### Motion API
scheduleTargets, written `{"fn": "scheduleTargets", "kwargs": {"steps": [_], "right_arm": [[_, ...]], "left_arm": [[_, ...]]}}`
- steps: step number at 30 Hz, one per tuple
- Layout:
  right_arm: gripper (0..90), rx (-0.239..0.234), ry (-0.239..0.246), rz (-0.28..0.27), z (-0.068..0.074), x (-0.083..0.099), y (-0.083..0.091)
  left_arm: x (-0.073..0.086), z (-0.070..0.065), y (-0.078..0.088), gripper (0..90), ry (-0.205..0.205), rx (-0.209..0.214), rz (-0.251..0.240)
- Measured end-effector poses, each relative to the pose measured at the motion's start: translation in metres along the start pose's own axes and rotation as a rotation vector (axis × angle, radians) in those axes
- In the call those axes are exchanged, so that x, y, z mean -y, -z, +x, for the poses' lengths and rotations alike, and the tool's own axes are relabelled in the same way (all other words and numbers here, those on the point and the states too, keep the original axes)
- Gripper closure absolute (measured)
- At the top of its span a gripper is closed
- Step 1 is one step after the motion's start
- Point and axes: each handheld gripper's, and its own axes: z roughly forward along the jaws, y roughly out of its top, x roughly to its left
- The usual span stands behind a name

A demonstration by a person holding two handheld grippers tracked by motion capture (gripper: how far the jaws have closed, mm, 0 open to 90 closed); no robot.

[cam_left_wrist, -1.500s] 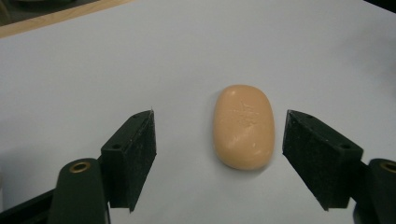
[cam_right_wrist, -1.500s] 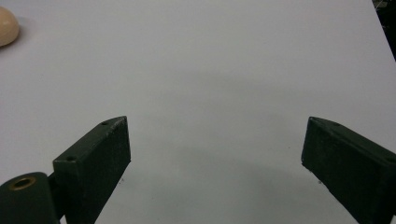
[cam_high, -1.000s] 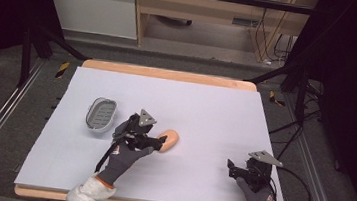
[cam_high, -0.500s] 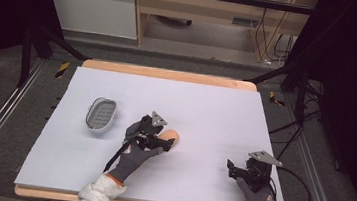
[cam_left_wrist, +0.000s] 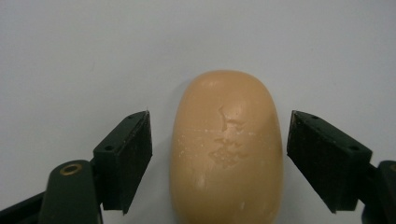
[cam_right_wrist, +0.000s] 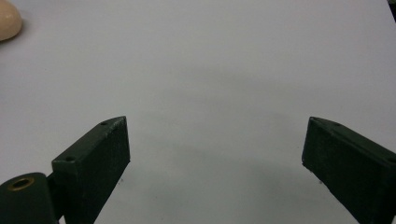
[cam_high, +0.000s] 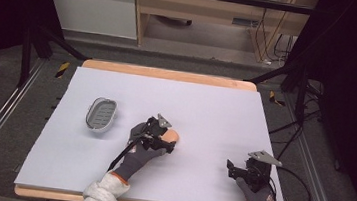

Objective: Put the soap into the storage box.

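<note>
Orange soap [cam_left_wrist: 227, 149] sits between spread left tongs [cam_left_wrist: 219, 163], gaps both sides.

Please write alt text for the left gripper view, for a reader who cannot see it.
A tan oval soap lies on a white table between the open black jaws of the left gripper, one jaw on each side with small gaps, not touching it.

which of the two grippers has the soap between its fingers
The left gripper: the tan soap bar lies between its open fingers, gaps on both sides. The right gripper has bare table between its fingers.
</note>
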Motion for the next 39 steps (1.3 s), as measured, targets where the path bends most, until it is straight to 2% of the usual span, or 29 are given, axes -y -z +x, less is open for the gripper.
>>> {"fn": "scheduleTargets", "kwargs": {"steps": [4, 14, 18, 25, 33, 39], "right_arm": [[7.8, 0.001, 0.000, 0.001, 0.000, 0.000, 0.000], [7.8, 0.001, 0.005, 0.006, 0.001, 0.000, -0.001], [7.8, 0.002, 0.003, 0.010, 0.001, -0.001, -0.001], [7.7, 0.005, 0.004, 0.014, 0.001, -0.001, -0.001], [7.6, 0.006, 0.002, 0.013, 0.001, 0.000, -0.001], [7.6, 0.008, 0.002, 0.011, 0.001, 0.000, -0.001]], "left_arm": [[0.001, 0.000, -0.004, 21.5, -0.008, 0.001, 0.022], [0.002, 0.003, -0.009, 25.2, 0.010, 0.034, 0.054], [0.003, 0.001, -0.009, 26.7, -0.013, 0.024, 0.067], [0.001, 0.001, -0.008, 31.1, -0.005, 0.021, 0.075], [0.000, 0.001, -0.006, 31.4, -0.001, 0.027, 0.075], [-0.002, 0.003, 0.011, 31.4, 0.004, 0.033, 0.036]]}}
